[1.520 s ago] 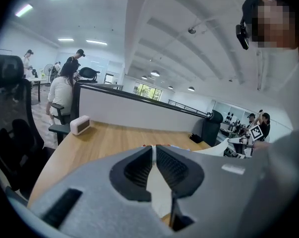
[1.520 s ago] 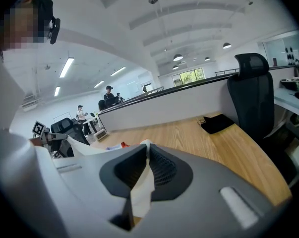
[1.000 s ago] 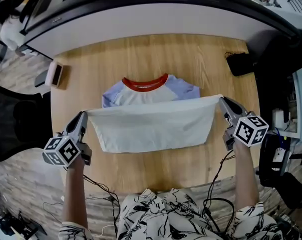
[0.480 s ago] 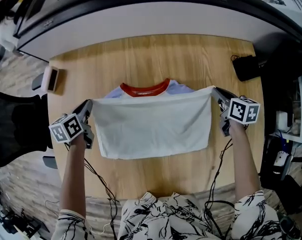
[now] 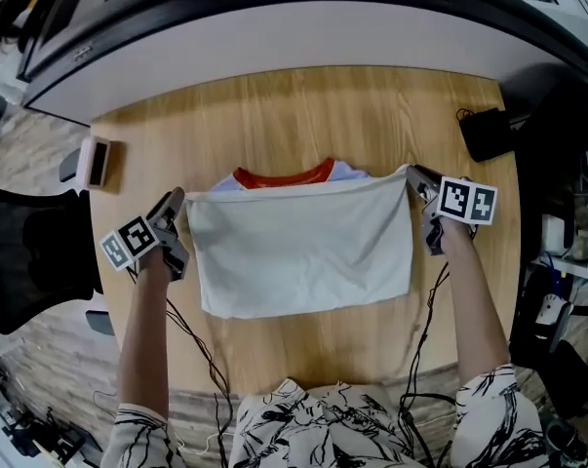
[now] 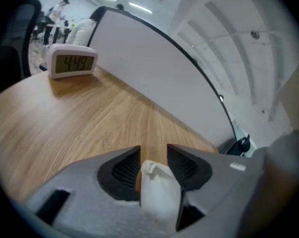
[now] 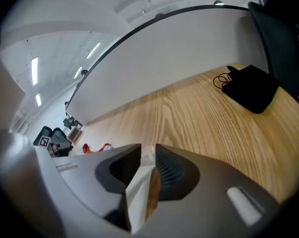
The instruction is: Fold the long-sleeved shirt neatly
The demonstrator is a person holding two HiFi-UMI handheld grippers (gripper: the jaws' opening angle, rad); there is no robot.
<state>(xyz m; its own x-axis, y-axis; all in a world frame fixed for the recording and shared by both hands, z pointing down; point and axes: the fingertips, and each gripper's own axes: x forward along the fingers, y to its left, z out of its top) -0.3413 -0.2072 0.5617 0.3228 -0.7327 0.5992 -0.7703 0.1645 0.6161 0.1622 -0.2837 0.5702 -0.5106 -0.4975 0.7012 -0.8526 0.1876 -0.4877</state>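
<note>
Long-sleeved shirt (image 5: 303, 252) lies on the surface (image 5: 303, 115) with its hem folded up to the red collar; left claw (image 5: 176, 201) and right claw (image 5: 413, 175), jaws just opening, loosely bracket the hem corners; release and probably narrower folds remain.

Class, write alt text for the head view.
A person folds a white shirt on a wooden table, its lower half folded up to the red collar. The left gripper and right gripper at the top corners have just been opening, cloth between their jaws.
</note>
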